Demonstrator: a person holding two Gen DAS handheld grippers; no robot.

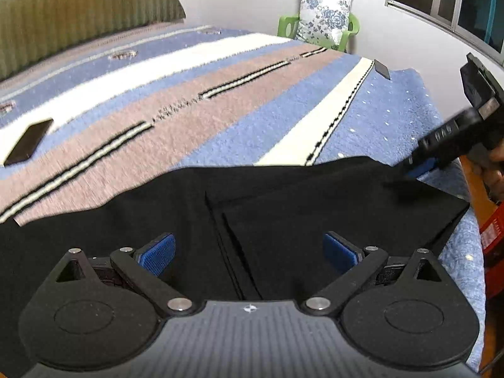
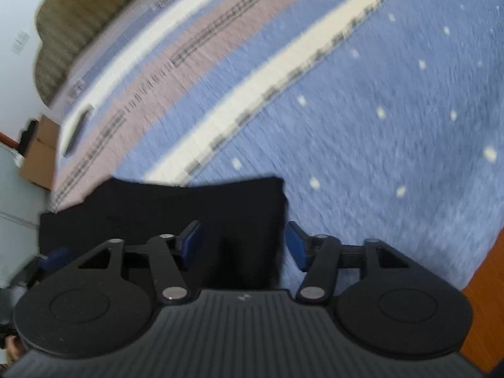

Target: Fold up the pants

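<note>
The black pants (image 1: 283, 208) are lying folded on the near part of a bed, their matte, smooth cloth showing stacked layers with straight seam edges running down the middle and a squared corner reaching toward the bed's right edge. They are resting on a fuzzy woven blanket (image 1: 195, 107) striped in blue, cream and dusty pink, with thin black-and-white dashed lines and small pale flecks on the blue part. The left gripper (image 1: 249, 253) is hovering over the pants with its jaws standing wide apart, the ribbed blue pads (image 1: 159, 253) gripping nothing. The right gripper (image 2: 242, 245) is hanging above the pants' right edge, its jaws partly apart with only air and dark cloth below between them; the pads are not pressing on anything, and its view is smeared by blur. In the left wrist view that gripper's black body (image 1: 456, 138) is showing at the far right, with part of a hand (image 1: 494, 170) behind it. Two flat dark rectangular objects are lying on the blanket, one at the left (image 1: 28, 141) and one near the far right edge (image 1: 381, 68). Beyond the bed a ribbed olive headboard (image 1: 78, 15) is rising, a green plastic chair (image 1: 318, 28) is carrying a blue floral pillow (image 1: 324, 12), and a metal-framed window (image 1: 447, 3) is showing dark.
</note>
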